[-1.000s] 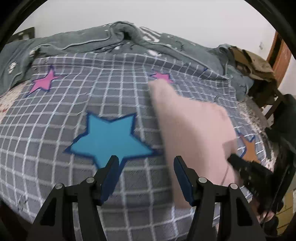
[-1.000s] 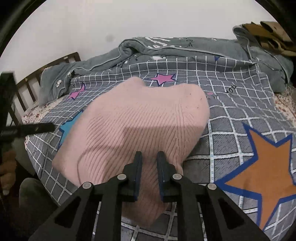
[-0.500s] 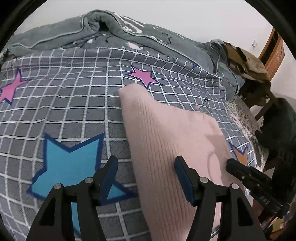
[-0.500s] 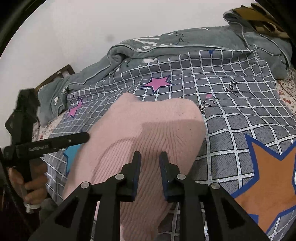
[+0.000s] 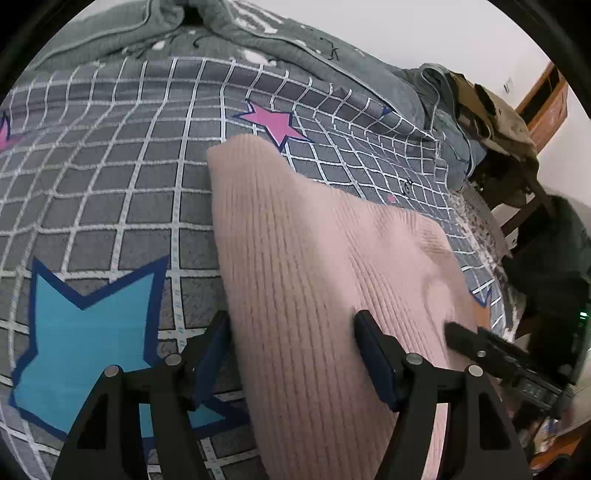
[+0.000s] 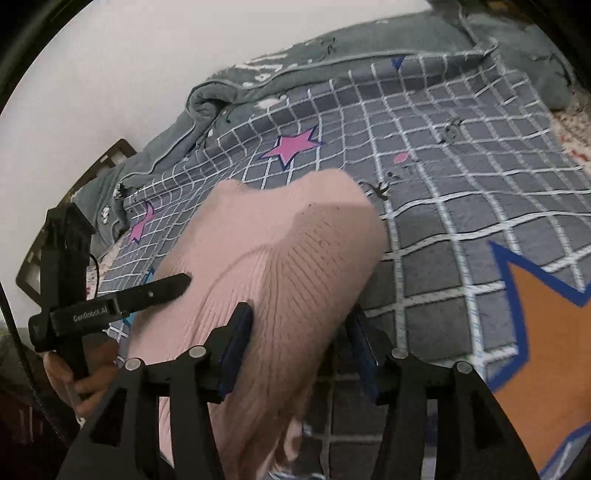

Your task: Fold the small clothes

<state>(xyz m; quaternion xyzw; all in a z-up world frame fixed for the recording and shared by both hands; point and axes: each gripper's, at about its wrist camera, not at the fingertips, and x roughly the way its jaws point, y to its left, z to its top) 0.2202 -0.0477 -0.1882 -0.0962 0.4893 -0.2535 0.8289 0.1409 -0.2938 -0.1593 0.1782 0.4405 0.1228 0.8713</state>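
Note:
A pink ribbed knit garment [image 5: 317,266] lies on the grey checked bedspread [image 5: 110,192], running from the pink star towards the bed's near edge. My left gripper [image 5: 291,354] is open, its jaws astride the garment's left near edge. In the right wrist view the same garment [image 6: 280,266] bulges up between the jaws of my right gripper [image 6: 301,343], which is open, with knit cloth between its fingers. The left gripper also shows in the right wrist view [image 6: 110,306], and the right gripper in the left wrist view [image 5: 495,350].
A crumpled grey blanket [image 5: 236,33] lies along the far side of the bed. A pile of brown and grey clothes [image 5: 491,110] sits at the far right by a wooden chair [image 5: 543,107]. A blue star [image 5: 85,332] and an orange star [image 6: 546,332] are printed on the bedspread.
My right gripper has opened from shut on the garment's edge. My left gripper has moved right and forward over the garment. The garment has been carried further onto the bed.

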